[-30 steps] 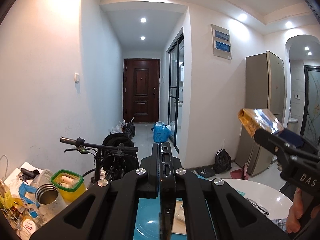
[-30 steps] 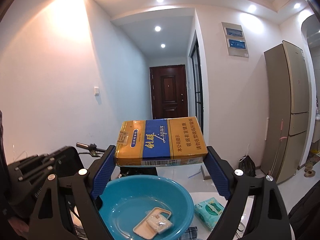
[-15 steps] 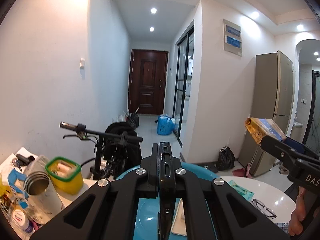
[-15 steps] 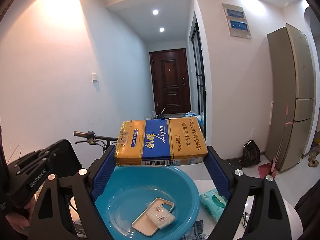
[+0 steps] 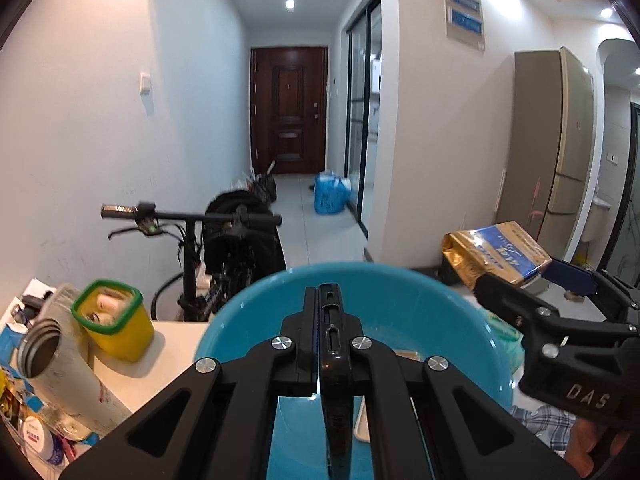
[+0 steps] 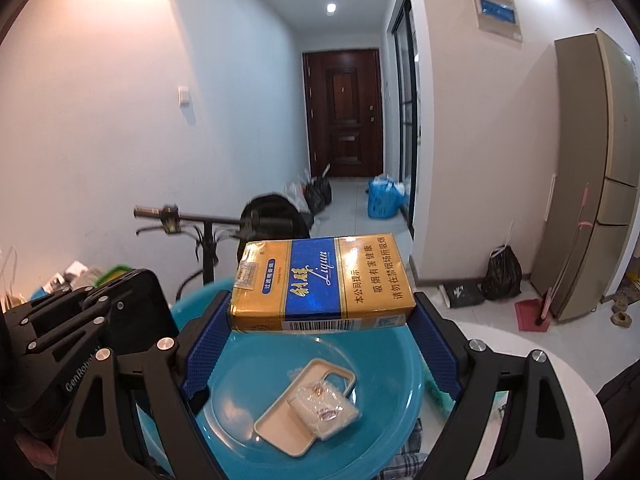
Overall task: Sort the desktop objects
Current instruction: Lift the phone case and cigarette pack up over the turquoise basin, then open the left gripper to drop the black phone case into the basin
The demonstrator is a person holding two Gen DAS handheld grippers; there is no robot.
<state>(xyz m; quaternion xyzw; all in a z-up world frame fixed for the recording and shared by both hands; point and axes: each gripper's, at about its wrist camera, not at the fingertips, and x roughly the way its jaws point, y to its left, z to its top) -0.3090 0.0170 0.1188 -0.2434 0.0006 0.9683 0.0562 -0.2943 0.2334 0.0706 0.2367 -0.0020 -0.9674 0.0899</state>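
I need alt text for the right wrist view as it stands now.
The right gripper clamps a gold-and-blue cigarette pack above a teal basin holding a beige phone case. The left gripper grips a black phone alongside.

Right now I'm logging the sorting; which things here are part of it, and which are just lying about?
In the job:
- cigarette pack, clamped in right gripper
- black phone, clamped in left gripper
- blue basin
- phone case

Lying about:
- yellow tub
- metal cup
- bicycle
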